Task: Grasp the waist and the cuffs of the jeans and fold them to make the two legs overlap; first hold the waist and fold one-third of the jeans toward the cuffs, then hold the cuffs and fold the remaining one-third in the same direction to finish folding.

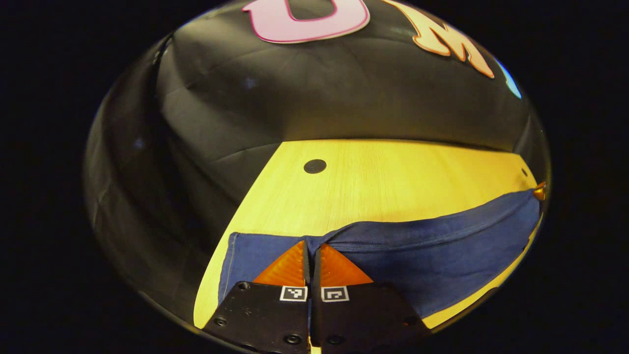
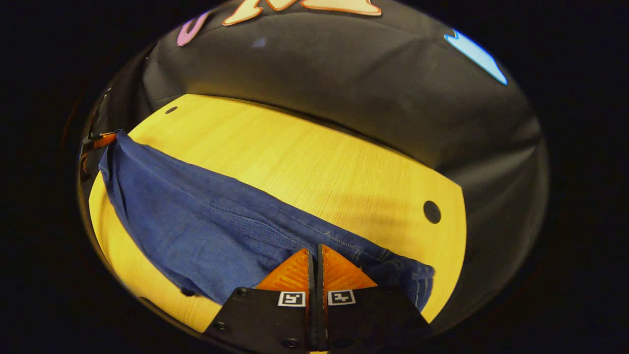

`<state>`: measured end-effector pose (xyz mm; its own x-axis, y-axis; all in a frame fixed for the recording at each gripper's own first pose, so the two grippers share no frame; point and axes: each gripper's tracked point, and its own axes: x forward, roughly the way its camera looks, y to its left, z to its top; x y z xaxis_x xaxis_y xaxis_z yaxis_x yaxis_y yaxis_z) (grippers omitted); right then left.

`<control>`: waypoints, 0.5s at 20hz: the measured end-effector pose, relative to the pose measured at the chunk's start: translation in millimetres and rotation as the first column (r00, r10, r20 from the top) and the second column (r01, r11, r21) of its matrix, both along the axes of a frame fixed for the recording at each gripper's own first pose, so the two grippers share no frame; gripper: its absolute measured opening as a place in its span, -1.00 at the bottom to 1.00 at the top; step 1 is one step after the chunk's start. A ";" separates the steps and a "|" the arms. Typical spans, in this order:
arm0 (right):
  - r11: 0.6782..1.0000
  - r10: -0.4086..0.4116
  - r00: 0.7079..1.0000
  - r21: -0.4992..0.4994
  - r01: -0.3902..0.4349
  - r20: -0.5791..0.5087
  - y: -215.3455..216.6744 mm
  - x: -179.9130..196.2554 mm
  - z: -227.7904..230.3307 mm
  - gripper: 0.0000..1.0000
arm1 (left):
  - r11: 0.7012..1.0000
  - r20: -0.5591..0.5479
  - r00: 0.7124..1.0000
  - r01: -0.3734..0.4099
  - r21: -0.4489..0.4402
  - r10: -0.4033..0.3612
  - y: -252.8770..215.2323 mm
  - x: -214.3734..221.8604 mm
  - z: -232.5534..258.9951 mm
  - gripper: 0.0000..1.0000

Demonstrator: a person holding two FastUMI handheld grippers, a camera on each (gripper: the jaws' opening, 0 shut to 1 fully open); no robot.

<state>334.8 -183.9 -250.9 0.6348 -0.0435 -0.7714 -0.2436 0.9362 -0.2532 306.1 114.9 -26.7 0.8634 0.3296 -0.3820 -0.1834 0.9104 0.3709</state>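
Blue jeans (image 1: 422, 255) lie lengthwise across the yellow wooden table (image 1: 383, 177). My left gripper (image 1: 312, 246) is shut on their far edge near the cuff end, whose hem (image 1: 231, 255) shows at the left. The fabric edge runs taut to the right, up to the other gripper (image 1: 539, 191). In the right gripper view, my right gripper (image 2: 317, 250) is shut on the far edge of the jeans (image 2: 206, 226) near the waist end (image 2: 398, 278), which has stitched seams. The left gripper (image 2: 100, 141) holds the far left end.
A round dark hole (image 1: 315, 166) sits in the tabletop beyond the cuffs, and another hole (image 2: 432, 212) beyond the waist. The table (image 2: 304, 157) stretches bare behind the jeans up to the black cloth wall. The table's left edge drops off near the hem.
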 end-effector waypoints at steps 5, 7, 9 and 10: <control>1.000 0.009 1.000 -0.014 -0.009 0.008 -6.0 11.8 -15.0 -0.68 | 0.999 -0.045 0.998 -0.041 0.020 0.042 0.3 5.1 -17.2 -1.00; 1.000 -0.004 1.000 -0.014 0.004 0.031 -16.5 10.7 -3.4 0.29 | 0.998 -0.031 0.998 -0.055 -0.005 0.055 -6.9 3.2 -12.1 -0.85; 0.997 -0.038 0.999 0.072 0.036 0.036 -17.0 5.3 8.1 1.00 | 0.996 0.014 0.996 -0.088 -0.027 0.088 -12.0 -3.1 -4.3 0.07; 0.993 -0.059 0.997 0.100 0.054 0.043 -19.8 2.3 14.6 1.00 | 0.993 0.045 0.992 -0.117 -0.031 0.119 -8.0 -7.5 1.3 0.54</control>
